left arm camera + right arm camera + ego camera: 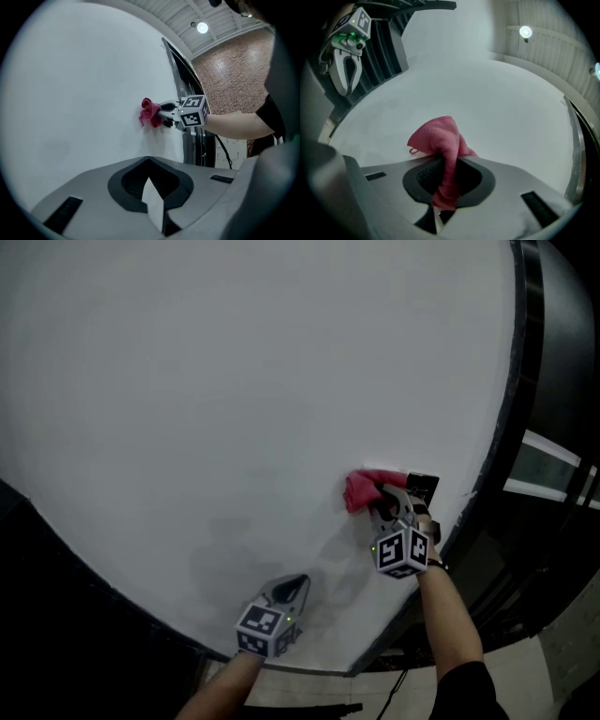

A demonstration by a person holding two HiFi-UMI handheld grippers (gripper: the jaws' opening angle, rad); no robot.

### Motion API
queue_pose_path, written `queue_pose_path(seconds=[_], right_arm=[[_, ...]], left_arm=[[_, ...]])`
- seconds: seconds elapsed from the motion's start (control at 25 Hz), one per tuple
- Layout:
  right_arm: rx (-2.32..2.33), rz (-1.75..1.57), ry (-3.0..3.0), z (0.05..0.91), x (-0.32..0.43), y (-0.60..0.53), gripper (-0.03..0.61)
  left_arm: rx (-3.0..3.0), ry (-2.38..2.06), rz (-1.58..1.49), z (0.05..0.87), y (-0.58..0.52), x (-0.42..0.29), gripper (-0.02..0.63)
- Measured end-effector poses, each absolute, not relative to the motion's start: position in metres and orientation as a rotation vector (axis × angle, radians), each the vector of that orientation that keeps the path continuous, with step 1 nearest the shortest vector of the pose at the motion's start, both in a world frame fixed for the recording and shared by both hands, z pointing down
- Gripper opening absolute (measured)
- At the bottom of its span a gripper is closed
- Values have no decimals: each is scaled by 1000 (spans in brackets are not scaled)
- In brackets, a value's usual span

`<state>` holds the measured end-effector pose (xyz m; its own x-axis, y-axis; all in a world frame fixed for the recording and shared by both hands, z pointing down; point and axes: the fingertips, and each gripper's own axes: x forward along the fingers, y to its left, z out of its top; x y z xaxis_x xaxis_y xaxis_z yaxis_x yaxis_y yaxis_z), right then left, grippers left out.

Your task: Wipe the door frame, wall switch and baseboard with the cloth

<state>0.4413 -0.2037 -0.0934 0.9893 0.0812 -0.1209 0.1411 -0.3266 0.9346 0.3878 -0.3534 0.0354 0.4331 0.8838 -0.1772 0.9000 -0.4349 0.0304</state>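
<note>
– Holding what in your right gripper (380, 495)?
– My right jaws are clamped on the pink cloth (361, 489). Its bunched end is pressed to the white wall (234, 381), just beside the dark switch (423, 487).
– And the left gripper (292, 589)?
– Its jaws are closed together with nothing between them. The tip is near the wall, lower and to the left, well apart from the cloth. A dark door frame (527, 381) runs along my right side

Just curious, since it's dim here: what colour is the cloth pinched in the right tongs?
The cloth is pinkish red, plain, and shows clearest in the right gripper view.
</note>
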Motion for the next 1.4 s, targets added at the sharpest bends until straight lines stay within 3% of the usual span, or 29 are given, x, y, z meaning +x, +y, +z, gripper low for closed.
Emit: queue_pose_path(seconds=[1.04, 1.4], right_arm=[[2063, 100, 74, -40, 444, -203, 57], [2928, -267, -373, -109, 437, -260, 57]], left_arm=[[2465, 1717, -152, 57, -331, 353, -7], [2459, 1732, -137, 61, -331, 352, -7]])
